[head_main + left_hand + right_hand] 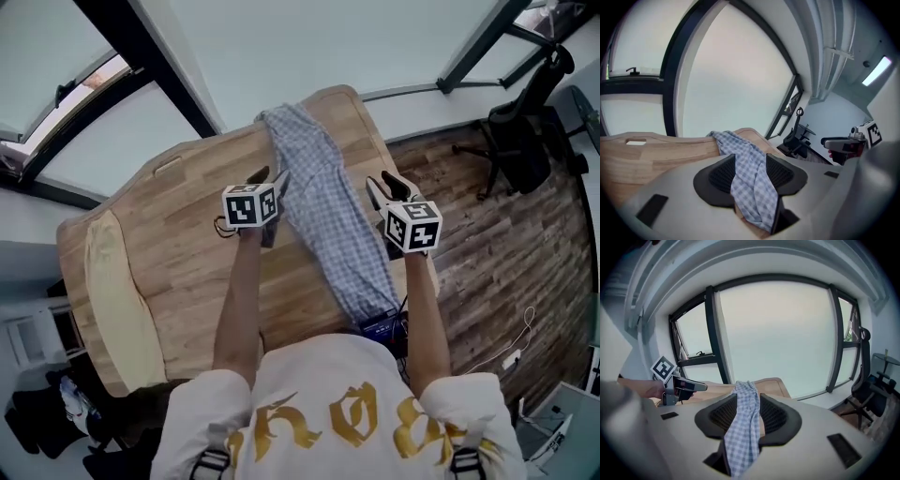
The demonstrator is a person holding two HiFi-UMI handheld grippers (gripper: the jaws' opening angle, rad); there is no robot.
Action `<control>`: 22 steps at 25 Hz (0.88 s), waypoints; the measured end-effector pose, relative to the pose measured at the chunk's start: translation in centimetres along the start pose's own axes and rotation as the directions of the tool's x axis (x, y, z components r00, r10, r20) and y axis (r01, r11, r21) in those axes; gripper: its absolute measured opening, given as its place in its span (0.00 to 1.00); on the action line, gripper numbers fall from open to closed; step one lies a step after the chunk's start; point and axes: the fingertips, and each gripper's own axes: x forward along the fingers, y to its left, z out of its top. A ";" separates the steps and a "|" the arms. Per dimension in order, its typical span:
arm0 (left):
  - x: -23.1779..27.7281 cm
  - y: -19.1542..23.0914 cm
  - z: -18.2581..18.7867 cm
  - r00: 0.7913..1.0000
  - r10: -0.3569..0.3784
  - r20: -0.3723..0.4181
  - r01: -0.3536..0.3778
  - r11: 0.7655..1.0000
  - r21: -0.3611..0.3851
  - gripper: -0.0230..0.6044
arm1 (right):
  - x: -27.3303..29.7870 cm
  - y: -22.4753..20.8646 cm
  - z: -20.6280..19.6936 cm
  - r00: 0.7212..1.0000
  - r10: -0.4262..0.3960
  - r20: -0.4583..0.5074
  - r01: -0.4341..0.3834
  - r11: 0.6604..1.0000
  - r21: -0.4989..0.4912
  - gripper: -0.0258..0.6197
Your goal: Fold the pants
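Observation:
The blue-and-white checked pants (328, 216) lie stretched out lengthwise on the wooden table (187, 244), from its far edge to the near edge by the person. My left gripper (267, 176) hovers over the pants' left edge. My right gripper (386, 186) hovers just off their right side. Both point toward the far end. In the left gripper view the pants (750, 187) show through the wide gap between the jaws, and the pads do not press on them. The right gripper view shows the same pants (740, 437) in its gap. Both grippers are open and empty.
A pale yellow cloth (117, 300) lies along the table's left end. A black office chair (525, 131) stands on the wood floor at the right. A dark blue item (380, 326) sits at the table's near edge. Windows with dark frames run behind the table.

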 end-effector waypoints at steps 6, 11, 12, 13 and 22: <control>-5.1 -4.4 -1.9 0.999 -0.020 0.044 0.017 0.998 0.064 0.40 | -8.1 0.5 0.2 0.990 -0.099 0.105 0.095 0.995 0.037 0.29; -7.3 -8.3 -5.6 1.000 0.018 0.000 -0.018 0.971 0.240 0.40 | -12.9 1.0 -3.2 0.990 -0.111 0.082 0.106 0.993 0.059 0.29; -7.5 -9.2 -6.1 1.000 0.017 -0.003 -0.016 0.967 0.255 0.40 | -13.5 0.9 -3.8 0.991 -0.106 0.078 0.102 0.993 0.060 0.29; -7.7 -10.0 -6.6 1.000 0.015 -0.005 -0.013 0.966 0.258 0.40 | -14.1 0.9 -4.3 0.992 -0.100 0.072 0.095 0.994 0.060 0.29; -8.8 -17.8 -12.6 0.994 0.107 -0.002 -0.102 0.950 0.296 0.40 | -18.4 -2.1 -8.6 0.996 0.078 0.044 -0.082 0.991 0.101 0.31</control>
